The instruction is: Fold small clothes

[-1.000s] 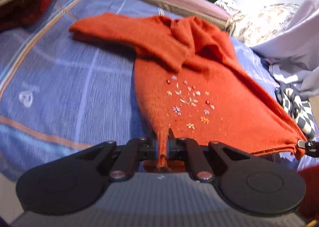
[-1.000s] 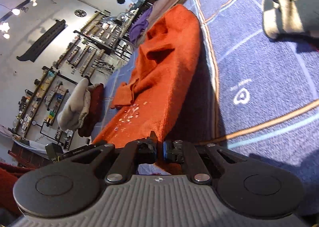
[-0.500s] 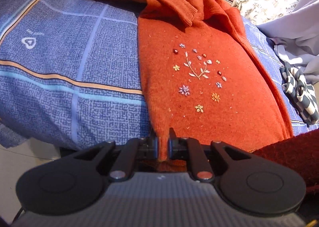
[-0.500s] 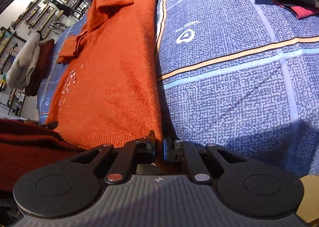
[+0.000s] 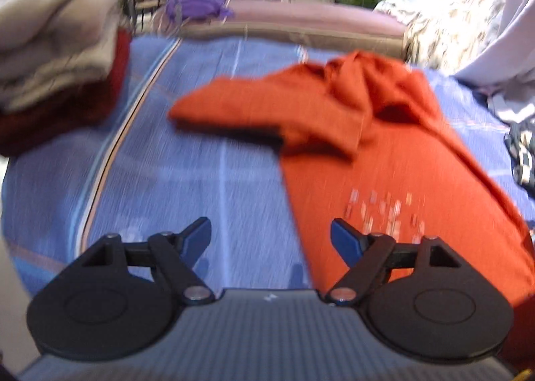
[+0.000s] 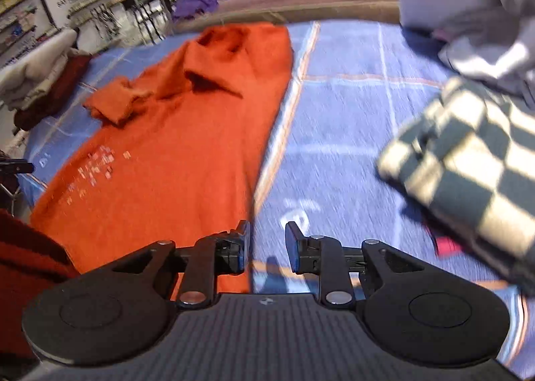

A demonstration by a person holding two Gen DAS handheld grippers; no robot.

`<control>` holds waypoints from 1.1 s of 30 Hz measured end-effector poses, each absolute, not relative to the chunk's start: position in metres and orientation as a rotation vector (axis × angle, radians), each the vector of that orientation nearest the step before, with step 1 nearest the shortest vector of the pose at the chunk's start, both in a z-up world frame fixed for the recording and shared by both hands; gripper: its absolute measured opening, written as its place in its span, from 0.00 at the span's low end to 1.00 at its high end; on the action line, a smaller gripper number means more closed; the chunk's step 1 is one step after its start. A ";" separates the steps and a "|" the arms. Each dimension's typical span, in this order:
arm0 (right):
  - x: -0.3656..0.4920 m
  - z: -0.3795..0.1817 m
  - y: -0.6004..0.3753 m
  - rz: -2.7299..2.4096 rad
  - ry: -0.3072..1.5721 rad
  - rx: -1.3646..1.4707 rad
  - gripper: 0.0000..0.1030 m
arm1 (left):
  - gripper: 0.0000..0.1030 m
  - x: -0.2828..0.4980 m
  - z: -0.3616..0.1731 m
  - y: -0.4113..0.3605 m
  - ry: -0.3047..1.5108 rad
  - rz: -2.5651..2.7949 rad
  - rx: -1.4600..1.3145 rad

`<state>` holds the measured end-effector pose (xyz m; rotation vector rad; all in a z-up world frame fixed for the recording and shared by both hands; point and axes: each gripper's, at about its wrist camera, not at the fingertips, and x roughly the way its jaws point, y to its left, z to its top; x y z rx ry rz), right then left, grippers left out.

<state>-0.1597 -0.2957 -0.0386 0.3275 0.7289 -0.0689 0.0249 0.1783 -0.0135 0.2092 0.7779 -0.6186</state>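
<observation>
An orange knit sweater (image 5: 394, 160) with small embroidered flowers lies flat on the blue plaid bedcover (image 5: 187, 173). One sleeve is folded across its upper body. My left gripper (image 5: 271, 240) is open and empty, above the cover just left of the sweater's lower left edge. In the right wrist view the sweater (image 6: 187, 147) fills the left half. My right gripper (image 6: 267, 244) is open and empty, at the sweater's lower right edge, with its left finger over the orange cloth.
A stack of folded beige and dark red clothes (image 5: 57, 66) sits at the far left. A checkered cloth (image 6: 468, 160) and a pale lilac garment (image 6: 474, 19) lie to the right. A purple cloth (image 5: 197, 8) lies on the pink surface behind.
Both grippers have let go of the sweater's bottom hem and opened. Both have lifted and moved forward over the bed. The sweater now lies flat on the cover.
</observation>
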 end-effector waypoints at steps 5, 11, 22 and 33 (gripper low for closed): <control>-0.069 -0.020 -0.259 0.126 0.621 0.342 0.78 | 0.81 0.043 -0.019 0.076 0.630 -0.613 0.420; -0.002 -0.014 -0.210 0.178 0.671 0.233 0.80 | 0.84 0.025 -0.065 -0.013 0.408 -0.614 0.886; -0.033 -0.011 -0.208 0.139 0.769 0.517 0.99 | 0.24 0.029 -0.121 -0.039 0.382 -0.578 1.149; 0.007 0.014 -0.194 0.157 0.702 0.321 1.00 | 0.07 0.103 -0.016 0.077 0.635 -0.492 0.329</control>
